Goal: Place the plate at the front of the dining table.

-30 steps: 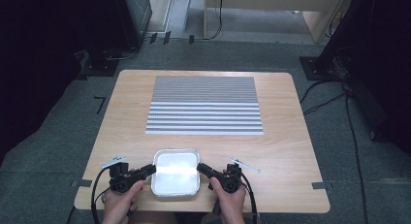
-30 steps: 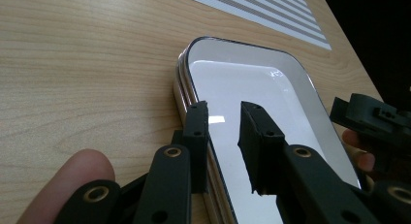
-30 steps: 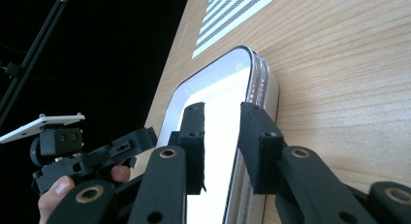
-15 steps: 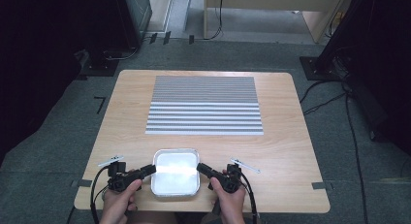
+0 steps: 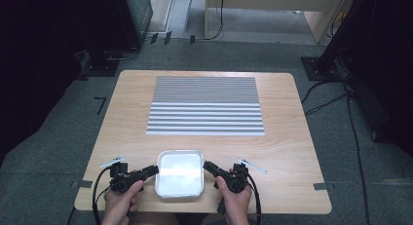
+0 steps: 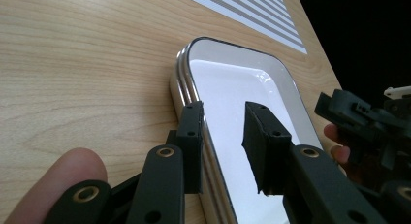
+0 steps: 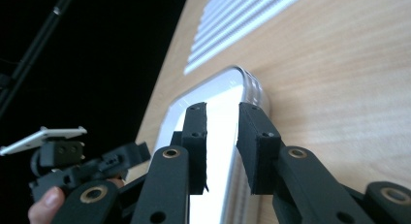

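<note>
Grey carpet and dark stands surround the pale wooden counter (image 5: 292,137) in the high view, with cables trailing across the floor. A grey striped mat (image 5: 205,105) lies flat on the far half of the counter. Near the person's edge sits a shallow metal tray (image 5: 179,173), square with rounded corners, its inside glaring white under the light. The left gripper (image 5: 152,170) comes in from the tray's left side and the right gripper (image 5: 208,165) from its right, each held in a hand (image 5: 119,201) at the bottom edge; the tips of both reach the tray's rim.

Seen in the left gripper view, the two black jaws straddle the tray's (image 6: 232,83) rim, one outside on the wood, the other over the white inside. They have just been opening, and a clear gap shows between the inner pad and the rim, so they do not press on it. The other gripper (image 6: 361,120) shows across the tray at the right, and the mat (image 6: 252,8) at the top.

Along the right gripper view, the jaws likewise stand either side of the tray's (image 7: 242,90) rim, parted; whether the pads press on the metal I cannot tell. The other gripper (image 7: 82,161) shows at lower left.
</note>
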The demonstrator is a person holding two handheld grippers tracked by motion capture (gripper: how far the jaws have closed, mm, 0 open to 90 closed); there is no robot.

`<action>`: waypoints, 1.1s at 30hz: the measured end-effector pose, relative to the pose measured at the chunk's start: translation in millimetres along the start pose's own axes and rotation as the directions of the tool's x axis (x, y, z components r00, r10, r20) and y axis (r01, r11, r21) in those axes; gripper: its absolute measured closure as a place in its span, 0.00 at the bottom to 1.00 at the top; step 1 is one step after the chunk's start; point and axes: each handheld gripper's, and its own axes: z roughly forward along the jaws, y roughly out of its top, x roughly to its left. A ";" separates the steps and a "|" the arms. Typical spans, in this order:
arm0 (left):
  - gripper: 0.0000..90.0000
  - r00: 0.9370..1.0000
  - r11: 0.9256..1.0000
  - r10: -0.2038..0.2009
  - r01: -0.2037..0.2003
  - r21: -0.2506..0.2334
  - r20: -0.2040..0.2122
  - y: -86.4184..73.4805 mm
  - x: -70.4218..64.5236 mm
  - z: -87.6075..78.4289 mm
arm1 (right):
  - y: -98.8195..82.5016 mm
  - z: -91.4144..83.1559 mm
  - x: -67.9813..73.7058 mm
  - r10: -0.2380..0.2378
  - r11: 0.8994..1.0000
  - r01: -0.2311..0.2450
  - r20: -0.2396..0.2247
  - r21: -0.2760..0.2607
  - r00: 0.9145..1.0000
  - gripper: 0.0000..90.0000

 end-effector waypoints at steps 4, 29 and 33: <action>0.77 1.000 1.000 0.001 -0.001 0.012 0.015 -0.6 -0.8 1.4 | -4.8 6.5 -1.6 0.008 0.999 -0.008 0.000 0.049 1.000 0.82; 0.80 0.999 1.000 -0.029 0.029 0.005 0.044 -1.1 1.1 1.7 | -3.5 4.1 -2.4 0.035 0.999 -0.034 -0.037 0.028 0.999 0.85; 0.81 0.999 1.000 -0.026 0.026 0.005 0.045 -1.0 0.4 1.3 | -3.3 3.2 -1.3 0.031 0.999 -0.031 -0.038 0.024 0.999 0.85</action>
